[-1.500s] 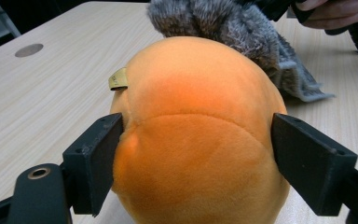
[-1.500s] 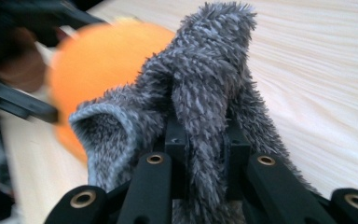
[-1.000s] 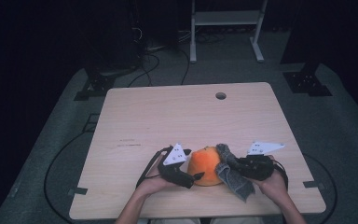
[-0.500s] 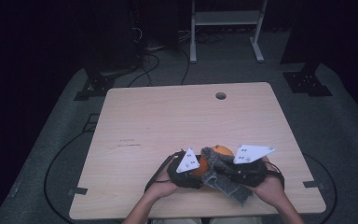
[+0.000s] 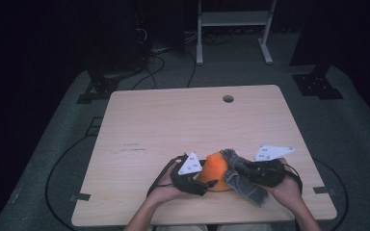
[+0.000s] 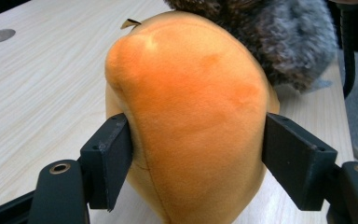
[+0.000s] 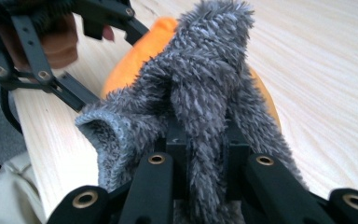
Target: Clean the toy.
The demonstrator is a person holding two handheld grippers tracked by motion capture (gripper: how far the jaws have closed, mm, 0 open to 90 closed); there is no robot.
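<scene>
Two tools worked close together near the front edge of the bench (image 5: 173, 125), one in each hand. Gripped the orange plush toy (image 5: 215, 166) with the left tool (image 5: 211, 184): black jaws set partway apart, one on each flank of the toy's rounded body, pads touching the soft fabric, the one at the left of the left gripper view pressing a shallow dent into it. Had just been easing those jaws wider, with the toy between them throughout. Stood the toy on the bench, narrow end up, between the two tools. Pinched the grey fuzzy cloth (image 5: 243, 185) in the right tool (image 5: 242, 174), jaws drawn nearly together with a thick fold of pile squeezed between the pads. Draped the rest of that cloth against the toy's right side and top, touching it, with an open cuffed end hanging down toward the bench edge. Kept the left hand (image 5: 166, 192) low at the bench edge behind its tool, and the right hand (image 5: 286, 190) just beside the cloth, cables trailing off both.
</scene>
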